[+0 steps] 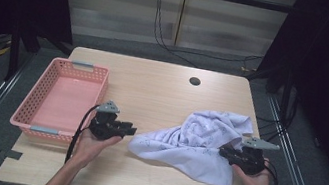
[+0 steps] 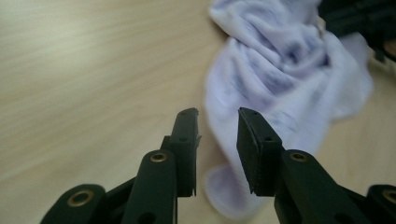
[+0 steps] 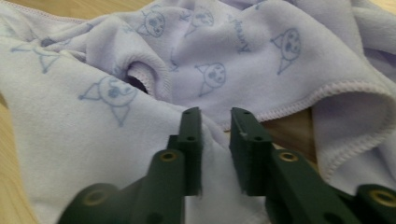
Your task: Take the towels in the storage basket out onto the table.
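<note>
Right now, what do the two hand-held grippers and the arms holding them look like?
Both are black. The left hand-held gripper and the right hand-held gripper each carry a grey three-cornered plate and trail a black cable. The jaws are flat-faced blocks with brass-coloured pivot rings. The forearms are bare, without sleeves.

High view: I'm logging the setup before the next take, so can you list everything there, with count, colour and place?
towel: one, pale lilac with a blue print, crumpled on the table's right half
basket: one, pink, at the left edge
table: one, light wood, centre
hole: one, dark, far side of the tabletop
cables: several, black, on the floor beyond the table
left claw: one, black, jaws apart, beside the towel's left end
right claw: one, black, jaws apart, over the towel's right edge
hands: two, at the near edge
</note>
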Demonstrator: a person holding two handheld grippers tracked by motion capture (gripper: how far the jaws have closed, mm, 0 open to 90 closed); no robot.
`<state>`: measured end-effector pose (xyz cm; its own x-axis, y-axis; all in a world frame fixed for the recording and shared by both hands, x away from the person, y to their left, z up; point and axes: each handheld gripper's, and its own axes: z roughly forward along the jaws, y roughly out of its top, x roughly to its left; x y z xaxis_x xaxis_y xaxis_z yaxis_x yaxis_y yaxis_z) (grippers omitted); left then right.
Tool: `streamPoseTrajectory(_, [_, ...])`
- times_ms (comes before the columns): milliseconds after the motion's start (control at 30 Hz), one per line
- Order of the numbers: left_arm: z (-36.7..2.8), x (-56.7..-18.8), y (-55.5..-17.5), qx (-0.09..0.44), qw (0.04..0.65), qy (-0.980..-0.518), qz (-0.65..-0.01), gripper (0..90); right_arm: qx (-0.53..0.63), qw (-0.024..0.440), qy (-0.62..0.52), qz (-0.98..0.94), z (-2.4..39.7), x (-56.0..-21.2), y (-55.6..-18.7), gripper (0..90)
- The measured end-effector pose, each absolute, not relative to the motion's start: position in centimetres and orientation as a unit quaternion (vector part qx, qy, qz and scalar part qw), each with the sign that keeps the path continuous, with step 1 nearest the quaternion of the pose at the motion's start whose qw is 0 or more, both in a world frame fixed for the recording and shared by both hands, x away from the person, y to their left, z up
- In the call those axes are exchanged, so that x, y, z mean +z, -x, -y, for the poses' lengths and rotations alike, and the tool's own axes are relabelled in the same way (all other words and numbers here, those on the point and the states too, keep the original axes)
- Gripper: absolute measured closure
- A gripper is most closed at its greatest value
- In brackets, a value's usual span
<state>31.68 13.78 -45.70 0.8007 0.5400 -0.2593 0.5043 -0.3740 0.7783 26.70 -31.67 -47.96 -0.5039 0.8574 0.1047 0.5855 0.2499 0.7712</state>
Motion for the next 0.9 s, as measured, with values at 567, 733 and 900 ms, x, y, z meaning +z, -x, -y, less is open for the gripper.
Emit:
streamPoseTrajectory(567, [-11.1,-49.0,-30.7,0.02,0.402,-0.874,-0.273,48.5,0.384,0.126,-0.439,-0.803,31.0,-49.1,-23.2,39.5])
streamPoseTrajectory(733, [-10.3,-49.6,-30.3,0.014,0.381,-0.886,-0.262,74.0,0.353,0.13,-0.417,-0.827,30.1,-49.9,-23.2,40.4])
streamPoseTrajectory(900, [-10.9,-49.6,-30.1,-0.019,0.395,-0.879,-0.267,84.6,0.343,0.142,-0.401,-0.837,29.7,-49.8,-22.6,70.7])
